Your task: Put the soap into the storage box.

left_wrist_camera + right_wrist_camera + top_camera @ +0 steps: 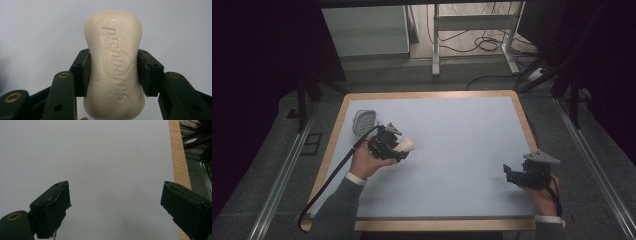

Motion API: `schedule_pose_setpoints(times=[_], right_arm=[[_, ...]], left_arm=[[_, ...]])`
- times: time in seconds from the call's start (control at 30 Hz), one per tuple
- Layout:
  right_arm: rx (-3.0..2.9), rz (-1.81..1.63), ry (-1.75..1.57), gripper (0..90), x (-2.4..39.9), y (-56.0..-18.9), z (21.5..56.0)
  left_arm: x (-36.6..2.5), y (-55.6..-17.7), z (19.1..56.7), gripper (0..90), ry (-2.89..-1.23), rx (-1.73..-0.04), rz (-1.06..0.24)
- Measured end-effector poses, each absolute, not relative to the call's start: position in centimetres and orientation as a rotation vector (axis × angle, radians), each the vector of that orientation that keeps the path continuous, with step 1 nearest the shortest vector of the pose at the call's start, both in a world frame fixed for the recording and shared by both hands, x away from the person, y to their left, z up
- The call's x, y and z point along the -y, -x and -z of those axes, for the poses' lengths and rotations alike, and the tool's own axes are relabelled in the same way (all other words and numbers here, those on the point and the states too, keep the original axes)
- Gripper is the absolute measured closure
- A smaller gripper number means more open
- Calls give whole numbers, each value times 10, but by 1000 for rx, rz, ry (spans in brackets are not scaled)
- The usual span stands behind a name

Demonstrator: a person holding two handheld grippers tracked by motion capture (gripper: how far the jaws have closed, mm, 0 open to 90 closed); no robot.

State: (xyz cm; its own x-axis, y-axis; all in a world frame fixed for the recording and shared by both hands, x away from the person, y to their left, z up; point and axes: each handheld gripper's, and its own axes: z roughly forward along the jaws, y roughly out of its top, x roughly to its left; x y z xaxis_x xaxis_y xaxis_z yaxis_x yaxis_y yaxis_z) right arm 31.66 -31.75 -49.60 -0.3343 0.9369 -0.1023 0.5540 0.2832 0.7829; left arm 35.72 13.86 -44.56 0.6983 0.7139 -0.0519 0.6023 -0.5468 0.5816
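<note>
A person sits at a pale blue worktop with a wooden rim, holding a two-jaw claw in each hand. The left claw is clamped on a cream bar of soap, over the left part of the worktop. Whether the bar is just lifted or resting on the surface cannot be told from above. In the left gripper view the soap stands lengthwise between the black pads, which press on its narrowed waist, one on each long side. Raised lettering runs along the bar's face (the wording is too soft to read with confidence). The far end of the bar reaches well past the jaws.

Just behind the left hand, near the worktop's far left corner, lies a small grey soap dish, apart from the bar and seemingly empty.

The right claw rests near the worktop's right edge, well apart from the soap. In the right gripper view its jaws stand wide apart, with nothing between them but bare surface.

The step in hand looks like carrying the bar to the dish. To do it well, keep the squeeze steady at the waist, since soap is slick and can squirt out under extra pressure. Keep the bar level, bring it low over the dish's hollow, line up the long sides, and release only once it touches.
</note>
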Motion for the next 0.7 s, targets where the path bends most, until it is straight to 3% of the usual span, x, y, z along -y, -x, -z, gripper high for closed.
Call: schedule_pose_setpoints(times=[0.7], right_arm=[[-1996,-879,-1335,87,318,-317,497]], left_arm=[[-152,-368,439,494,-2316,-1052,-287]])
